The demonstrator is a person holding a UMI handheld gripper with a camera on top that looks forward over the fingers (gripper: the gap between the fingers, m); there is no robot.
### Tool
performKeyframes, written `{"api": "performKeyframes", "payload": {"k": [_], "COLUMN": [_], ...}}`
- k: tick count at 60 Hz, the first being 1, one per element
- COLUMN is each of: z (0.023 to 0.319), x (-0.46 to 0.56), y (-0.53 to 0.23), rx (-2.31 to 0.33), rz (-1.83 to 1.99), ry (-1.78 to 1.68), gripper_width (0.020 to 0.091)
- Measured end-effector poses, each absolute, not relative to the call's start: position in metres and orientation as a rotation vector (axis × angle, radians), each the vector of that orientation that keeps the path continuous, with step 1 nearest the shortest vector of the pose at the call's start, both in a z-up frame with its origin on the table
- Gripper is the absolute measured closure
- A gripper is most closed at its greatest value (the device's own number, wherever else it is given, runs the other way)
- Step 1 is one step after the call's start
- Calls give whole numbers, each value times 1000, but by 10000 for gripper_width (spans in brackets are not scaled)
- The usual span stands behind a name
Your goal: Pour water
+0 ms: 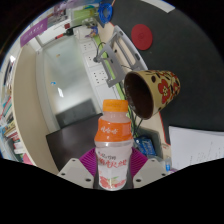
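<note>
Gripper view: a small bottle (112,150) with an orange cap and a pink-and-white label stands upright between the two fingers, its lower part set between the pads (100,168). The jaws look closed on the bottle's sides, holding it; no gap shows on either side. It is gripped low on the body, probably so the neck stays free for pouring.

Just beyond the cap and a little to the right, a patterned mug (152,93) lies tilted with its dark mouth turned towards the bottle. What holds it at that angle is not clear. Its opening faces the bottle, which suits receiving the water.

The gripper (112,172) points forward and is held level, so the bottle is not yet tipped. Beyond lie a pale floor and cluttered shelves, and a red disc (143,37) sits above the mug.
</note>
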State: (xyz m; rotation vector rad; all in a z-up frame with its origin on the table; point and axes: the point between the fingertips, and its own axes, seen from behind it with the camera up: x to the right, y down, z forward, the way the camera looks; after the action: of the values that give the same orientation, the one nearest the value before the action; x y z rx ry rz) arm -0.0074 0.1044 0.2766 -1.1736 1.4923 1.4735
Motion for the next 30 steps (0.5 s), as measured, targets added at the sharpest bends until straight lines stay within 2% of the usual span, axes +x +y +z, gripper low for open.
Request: {"api": "performKeyframes", "payload": {"k": [8, 17, 22, 30], "z": [270, 272, 286, 328], "x": [-4, -9, -13, -1], "y": [107, 108, 107, 100], "rx": [-1112, -1161, -1252, -1463], "rz": [1532, 1536, 1478, 1188], "ry": [1571, 1555, 1450, 1093], "gripper_width": [711, 710, 710, 709]}}
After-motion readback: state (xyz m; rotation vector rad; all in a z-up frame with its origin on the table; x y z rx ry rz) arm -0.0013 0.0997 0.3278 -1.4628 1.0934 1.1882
